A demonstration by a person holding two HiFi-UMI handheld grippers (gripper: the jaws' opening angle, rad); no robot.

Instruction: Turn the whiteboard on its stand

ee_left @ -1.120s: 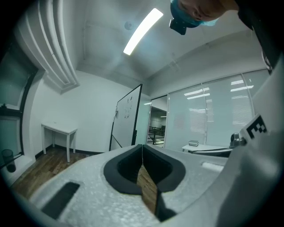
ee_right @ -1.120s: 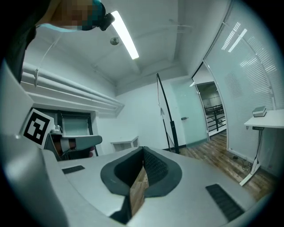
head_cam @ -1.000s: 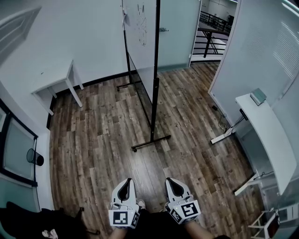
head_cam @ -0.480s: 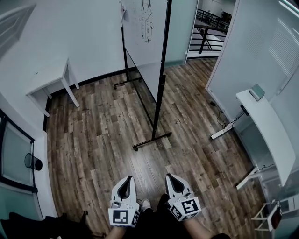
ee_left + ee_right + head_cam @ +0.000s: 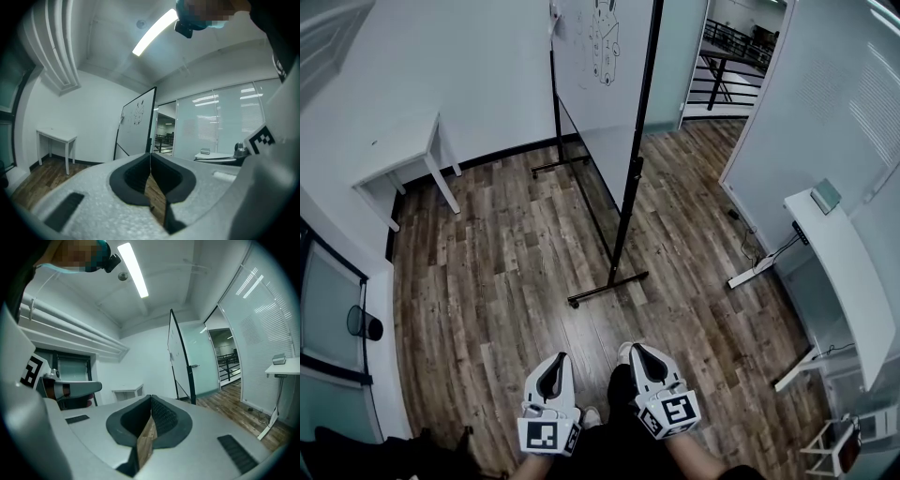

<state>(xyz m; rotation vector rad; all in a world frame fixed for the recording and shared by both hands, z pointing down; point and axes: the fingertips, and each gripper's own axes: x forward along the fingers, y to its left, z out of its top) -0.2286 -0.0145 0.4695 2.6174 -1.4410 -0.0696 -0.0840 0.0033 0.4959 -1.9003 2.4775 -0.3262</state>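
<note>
Though edge-on, whiteboard (image 5: 600, 66) w/ floor (image 5: 487, 253) both sides.

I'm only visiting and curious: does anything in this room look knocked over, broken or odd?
Nothing stands out. The whiteboard stands on its stand, and the small white table and the long desk are on their legs.

Ahead, mid-floor: whiteboard (image 5: 605, 66) upright on a stand (image 5: 623, 216). Left of it, against the wall: small table (image 5: 398, 150). Far right, along the partition: desk (image 5: 839, 272), with a box (image 5: 826, 196) on its far end. Nearest, side by side, well short of the stand: left gripper (image 5: 555, 360) and right gripper (image 5: 636, 351).
</note>
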